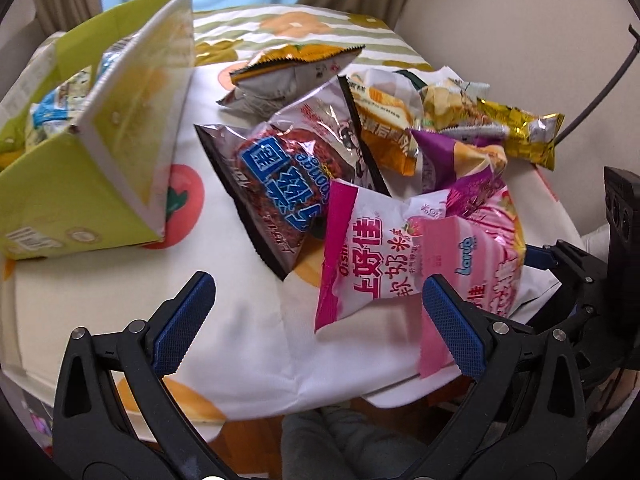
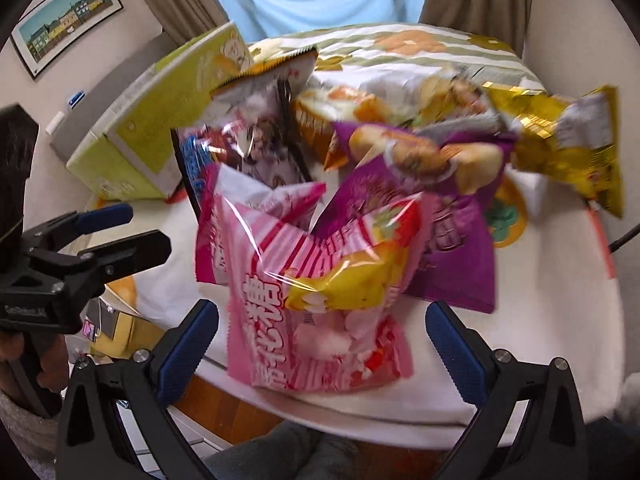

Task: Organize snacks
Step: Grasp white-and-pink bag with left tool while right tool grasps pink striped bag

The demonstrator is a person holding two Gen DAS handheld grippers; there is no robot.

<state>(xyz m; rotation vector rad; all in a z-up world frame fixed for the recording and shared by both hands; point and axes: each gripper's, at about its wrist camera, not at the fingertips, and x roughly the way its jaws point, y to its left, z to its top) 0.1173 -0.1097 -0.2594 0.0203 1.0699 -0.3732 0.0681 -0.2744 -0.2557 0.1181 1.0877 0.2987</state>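
Snack packets, about eight though overlap makes the count uncertain, lie heaped right of centre on the bench (image 1: pixel 256 332), a pink-and-white packet (image 1: pixel 372 264) nearest. One green box (image 1: pixel 92 160) at upper left holds several more packets. Both the left hand-held gripper (image 1: pixel 318 308) and right hand-held gripper (image 2: pixel 322 336) are spread wide, grasping nothing.

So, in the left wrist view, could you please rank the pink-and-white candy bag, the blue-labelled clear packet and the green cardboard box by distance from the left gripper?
1. Pink-and-white candy bag, just ahead, right of centre.
2. Blue-labelled clear packet, behind it, centre.
3. Green cardboard box, far left.
Left gripper is open.
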